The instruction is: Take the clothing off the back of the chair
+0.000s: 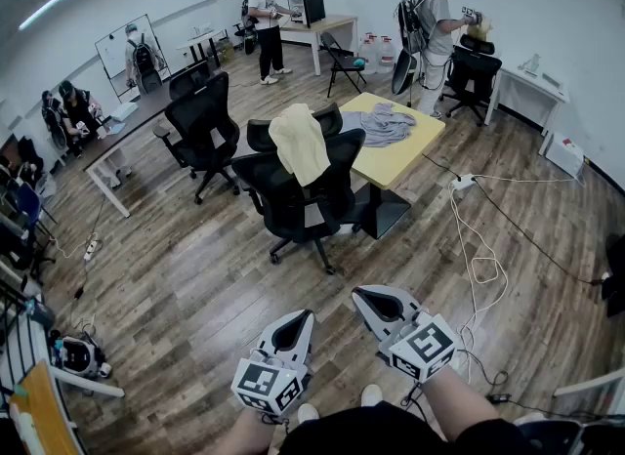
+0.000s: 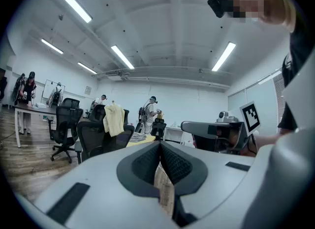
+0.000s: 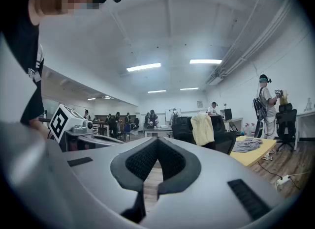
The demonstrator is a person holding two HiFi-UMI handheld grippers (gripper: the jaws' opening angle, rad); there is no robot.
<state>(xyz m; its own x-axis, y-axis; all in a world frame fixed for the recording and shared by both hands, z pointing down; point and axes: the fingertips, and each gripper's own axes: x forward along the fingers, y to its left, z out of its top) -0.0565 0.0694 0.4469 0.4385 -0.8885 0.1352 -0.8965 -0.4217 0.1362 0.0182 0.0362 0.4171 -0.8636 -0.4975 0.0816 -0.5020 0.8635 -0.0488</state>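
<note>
Two grippers are held low over the wooden floor (image 1: 195,287), side by side and apart from each other.

Far left of the fingers: a long desk (image 1: 117,131) with a person seated at it. An empty black chair (image 1: 203,126) stands between that desk and the centre of the room.

Left gripper (image 1: 304,317): fingers pressed together at the tips, nothing pinched. Its own view shows only floor through the slot below the closed tips.

Well ahead of both sets of fingers: a black office chair (image 1: 303,199) with the yellow garment (image 1: 300,143) draped over the top of its backrest and hanging down the back. No gripper is touching it.

Right gripper (image 1: 363,296): fingers pressed together, empty.

Ahead and right of the fingers: a yellow table (image 1: 410,150), just behind the draped chair. A grey garment (image 1: 383,123) lies crumpled on its top.

Containers: two large water jugs (image 1: 380,51) stand on the floor by the far wall, beyond the table. They are too small to tell what is in them.

Right of the fingers: a white power strip (image 1: 463,185) lies on the floor, and a white cable (image 1: 479,248) loops from it towards the right gripper. A standing person (image 1: 437,23) is at the far right beside another black chair.
</note>
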